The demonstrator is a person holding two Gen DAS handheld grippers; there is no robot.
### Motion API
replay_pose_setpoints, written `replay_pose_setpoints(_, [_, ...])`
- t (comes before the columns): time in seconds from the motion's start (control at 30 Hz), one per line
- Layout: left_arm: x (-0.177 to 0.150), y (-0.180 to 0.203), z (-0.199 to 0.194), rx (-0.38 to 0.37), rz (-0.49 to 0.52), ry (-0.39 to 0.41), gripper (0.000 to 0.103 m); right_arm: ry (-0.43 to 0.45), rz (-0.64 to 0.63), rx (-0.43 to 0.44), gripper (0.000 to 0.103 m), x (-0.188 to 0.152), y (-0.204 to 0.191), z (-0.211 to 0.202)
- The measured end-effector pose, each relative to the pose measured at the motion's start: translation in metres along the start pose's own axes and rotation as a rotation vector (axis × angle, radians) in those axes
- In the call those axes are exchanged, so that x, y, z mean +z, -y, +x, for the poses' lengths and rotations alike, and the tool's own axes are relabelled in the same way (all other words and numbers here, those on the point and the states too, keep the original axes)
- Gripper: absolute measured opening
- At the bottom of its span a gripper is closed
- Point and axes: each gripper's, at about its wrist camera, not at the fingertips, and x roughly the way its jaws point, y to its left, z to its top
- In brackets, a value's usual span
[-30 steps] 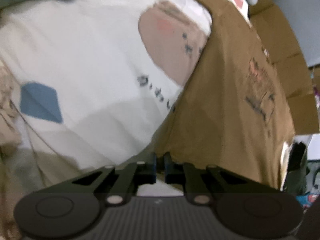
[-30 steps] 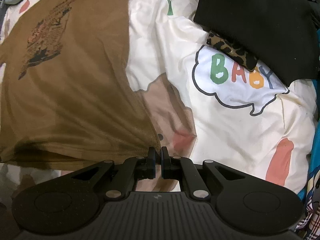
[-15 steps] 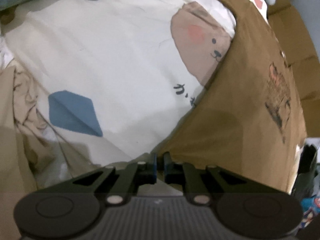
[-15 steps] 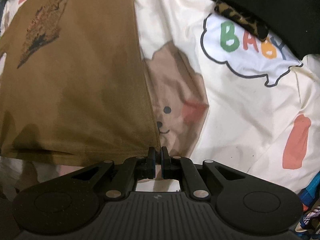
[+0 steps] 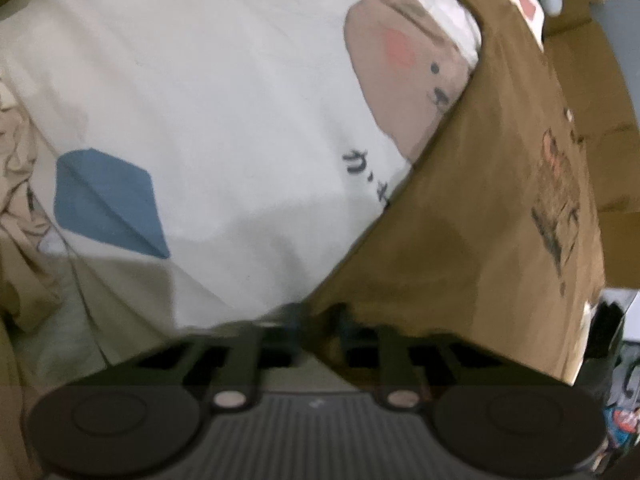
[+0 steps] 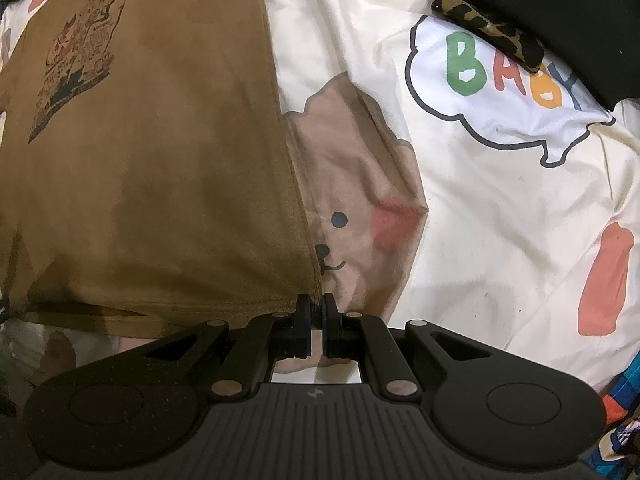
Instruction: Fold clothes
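Looking through the left wrist view, the brown cotton T-shirt (image 5: pixel 472 216) fills the right half of the frame, spread over a cream cartoon-printed bedsheet (image 5: pixel 200 100). The left gripper (image 5: pixel 316 316) sits at bottom centre, blurred, its fingers closed on the shirt's lower corner. The cloth looks light, soft and limp, so it should drape and crease wherever it is unsupported; corners and hem seem the sensible places to take hold. A dark graphic print on the shirt's chest at right is too smeared to read, and a few dark characters on the sheet near the bear's face are half covered.

In the right wrist view, the same shirt occupies the left half of the frame. The right gripper (image 6: pixel 316 312) at bottom centre has its fingers pinched on the shirt's other hem corner. The hem there is stitched double, likely a firmer purchase than the single layer. A speech bubble at upper right reads "BABY"; the shirt's chest lettering stays illegible.
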Motion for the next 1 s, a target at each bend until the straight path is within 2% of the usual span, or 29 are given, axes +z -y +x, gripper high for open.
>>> replay_pose_setpoints(0.07, [0.001,0.006,-0.007,0.017,0.024,-0.001,0.005,0.005,0.004,0.013,0.002,0.0,0.0,-0.006])
replay_pose_setpoints(0.17, [0.007,0.017,-0.028,-0.002,0.036,0.011,0.004,0.022,0.006,0.038,0.002,0.003,0.001,-0.021])
replay_pose_setpoints(0.6, [0.05,0.091,-0.129,-0.146,0.136,0.132,0.004,0.219,-0.014,0.161,0.002,0.021,-0.007,-0.14])
replay_pose_setpoints(0.77, [0.055,0.1,-0.154,-0.209,0.109,0.164,0.004,0.281,-0.007,0.208,0.002,0.026,-0.013,-0.174])
replay_pose_setpoints(1.0, [0.061,0.111,-0.176,-0.252,0.1,0.202,0.004,0.338,0.015,0.26,0.002,0.03,-0.015,-0.204])
